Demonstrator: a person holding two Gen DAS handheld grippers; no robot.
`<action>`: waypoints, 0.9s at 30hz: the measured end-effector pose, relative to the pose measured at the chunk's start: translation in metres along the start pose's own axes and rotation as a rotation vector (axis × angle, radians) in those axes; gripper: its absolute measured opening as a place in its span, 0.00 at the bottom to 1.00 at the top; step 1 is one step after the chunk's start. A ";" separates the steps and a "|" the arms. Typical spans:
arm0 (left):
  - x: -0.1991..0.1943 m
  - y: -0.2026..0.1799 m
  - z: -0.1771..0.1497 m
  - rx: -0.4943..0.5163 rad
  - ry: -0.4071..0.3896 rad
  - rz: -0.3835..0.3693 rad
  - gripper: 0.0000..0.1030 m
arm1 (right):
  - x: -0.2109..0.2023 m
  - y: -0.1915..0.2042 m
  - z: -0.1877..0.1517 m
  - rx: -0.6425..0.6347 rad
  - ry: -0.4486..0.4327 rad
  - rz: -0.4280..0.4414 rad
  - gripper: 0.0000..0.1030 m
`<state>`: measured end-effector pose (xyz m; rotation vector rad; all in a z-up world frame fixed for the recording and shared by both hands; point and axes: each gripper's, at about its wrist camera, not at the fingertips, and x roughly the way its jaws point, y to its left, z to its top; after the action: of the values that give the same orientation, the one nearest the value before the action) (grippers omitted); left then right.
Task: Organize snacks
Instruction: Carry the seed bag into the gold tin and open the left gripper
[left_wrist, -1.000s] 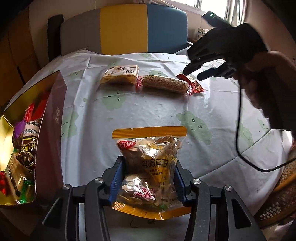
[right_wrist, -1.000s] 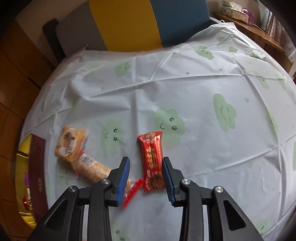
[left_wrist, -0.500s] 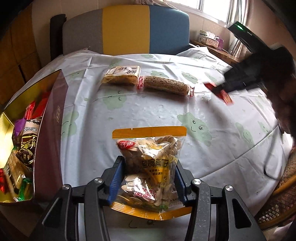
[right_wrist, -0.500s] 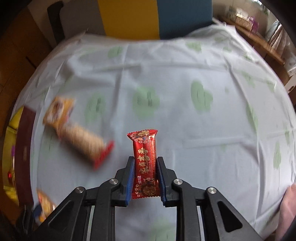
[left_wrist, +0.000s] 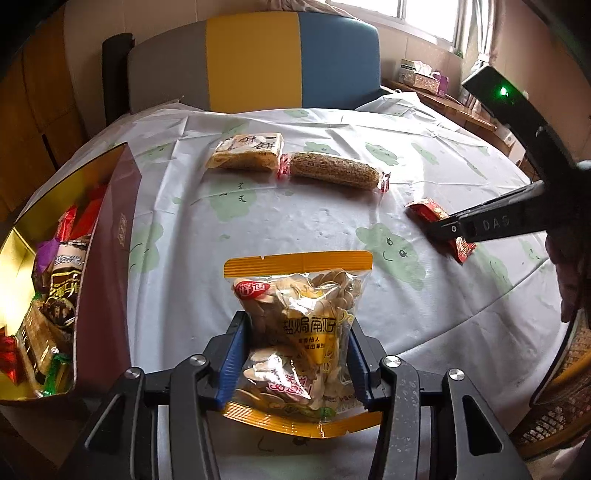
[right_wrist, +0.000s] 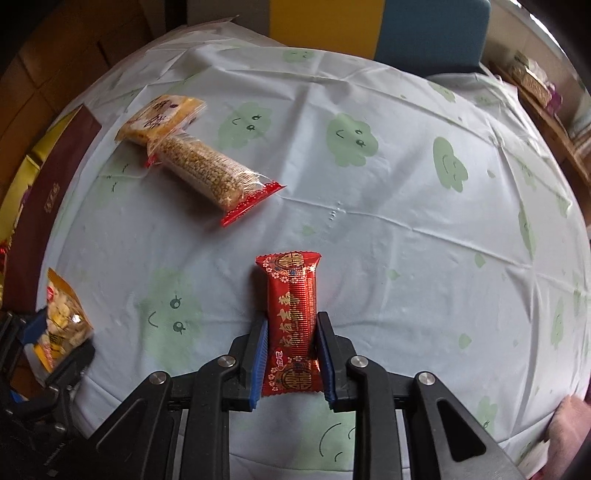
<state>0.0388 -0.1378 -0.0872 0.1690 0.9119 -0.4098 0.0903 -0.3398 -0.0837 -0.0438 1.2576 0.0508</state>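
At the far left of the left wrist view the open gift box sits as it did a second ago, packed with wrapped snacks. The left claw has not budged, clenched on the seed packet low in the middle. Above it the biscuit pack and the grain bar still lie touching on the surface.

The change is on the right: a second ago the red snack bar lay flat between spread jaws; now the right claw has it grasped, though the jaws are easing open slightly. Both hands look loaded, so the box seems the next stop.
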 end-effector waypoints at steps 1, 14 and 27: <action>-0.002 0.002 0.000 -0.010 0.003 -0.008 0.47 | -0.001 0.001 0.000 -0.010 -0.002 -0.008 0.25; -0.063 0.039 0.013 -0.117 -0.067 -0.037 0.46 | -0.004 0.027 -0.005 -0.078 -0.015 -0.060 0.25; -0.104 0.193 0.015 -0.514 -0.108 0.117 0.46 | 0.000 0.035 -0.006 -0.123 -0.027 -0.101 0.25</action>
<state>0.0731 0.0610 -0.0016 -0.2672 0.8683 -0.0663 0.0826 -0.3047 -0.0859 -0.2124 1.2230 0.0409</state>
